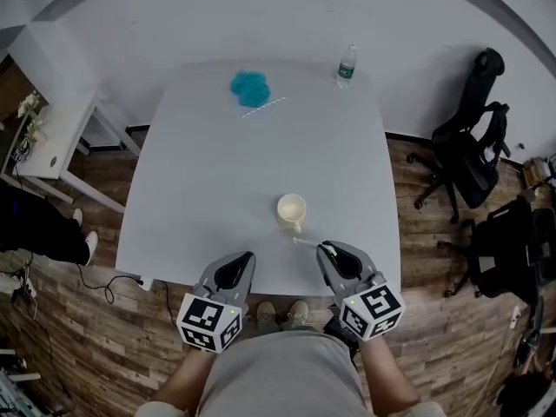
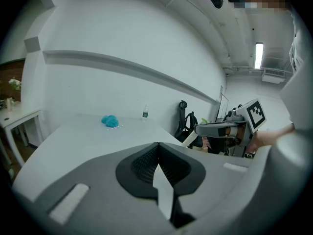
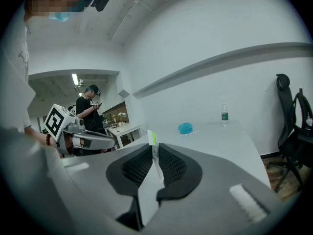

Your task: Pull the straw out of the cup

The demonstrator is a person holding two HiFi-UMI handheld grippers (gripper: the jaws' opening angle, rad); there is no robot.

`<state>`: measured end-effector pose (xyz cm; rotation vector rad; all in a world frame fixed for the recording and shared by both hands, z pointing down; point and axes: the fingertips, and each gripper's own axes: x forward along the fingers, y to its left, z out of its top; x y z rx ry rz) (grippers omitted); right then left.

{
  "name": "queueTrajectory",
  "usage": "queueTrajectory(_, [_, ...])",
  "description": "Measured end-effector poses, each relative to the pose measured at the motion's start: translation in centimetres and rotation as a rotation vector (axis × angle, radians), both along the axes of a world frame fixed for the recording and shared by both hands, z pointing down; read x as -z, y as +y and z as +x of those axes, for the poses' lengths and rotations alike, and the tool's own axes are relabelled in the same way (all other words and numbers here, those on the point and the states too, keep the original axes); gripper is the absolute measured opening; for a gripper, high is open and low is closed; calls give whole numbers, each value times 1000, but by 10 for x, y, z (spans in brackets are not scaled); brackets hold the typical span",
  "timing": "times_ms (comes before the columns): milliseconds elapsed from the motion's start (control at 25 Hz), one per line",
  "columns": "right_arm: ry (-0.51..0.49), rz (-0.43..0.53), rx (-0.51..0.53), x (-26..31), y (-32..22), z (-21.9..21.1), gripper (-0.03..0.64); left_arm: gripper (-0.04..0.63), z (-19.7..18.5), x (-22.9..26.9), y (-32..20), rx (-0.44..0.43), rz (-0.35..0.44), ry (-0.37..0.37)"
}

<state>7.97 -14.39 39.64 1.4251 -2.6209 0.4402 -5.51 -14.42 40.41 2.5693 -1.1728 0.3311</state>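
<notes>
A cream cup (image 1: pixel 292 208) stands on the white table (image 1: pixel 217 181), its handle towards me. The white straw (image 1: pixel 306 243) is outside the cup, just in front of the handle, lying about level. My right gripper (image 1: pixel 323 248) is shut on one end of it. In the right gripper view the straw (image 3: pixel 152 139) shows a green tip sticking up between the pads of that gripper (image 3: pixel 152 150). My left gripper (image 1: pixel 246 257) hovers over the table's near edge, to the left of the cup. Its jaws (image 2: pixel 157 150) meet with nothing between them. The left gripper view also shows the right gripper (image 2: pixel 222 129) with the straw.
A blue crumpled thing (image 1: pixel 250 88) and a second straw (image 1: pixel 263 107) lie at the table's far side, with a water bottle (image 1: pixel 346 66) at the far right corner. Black office chairs (image 1: pixel 469 155) stand to the right. A white side table (image 1: pixel 52 137) and a person's legs (image 1: pixel 39 228) are on the left.
</notes>
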Motion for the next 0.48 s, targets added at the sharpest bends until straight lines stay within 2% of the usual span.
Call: queueTrajectory(480, [-6,-7,9,-1,2,1,44,18,7,0,1,-11,-2,2])
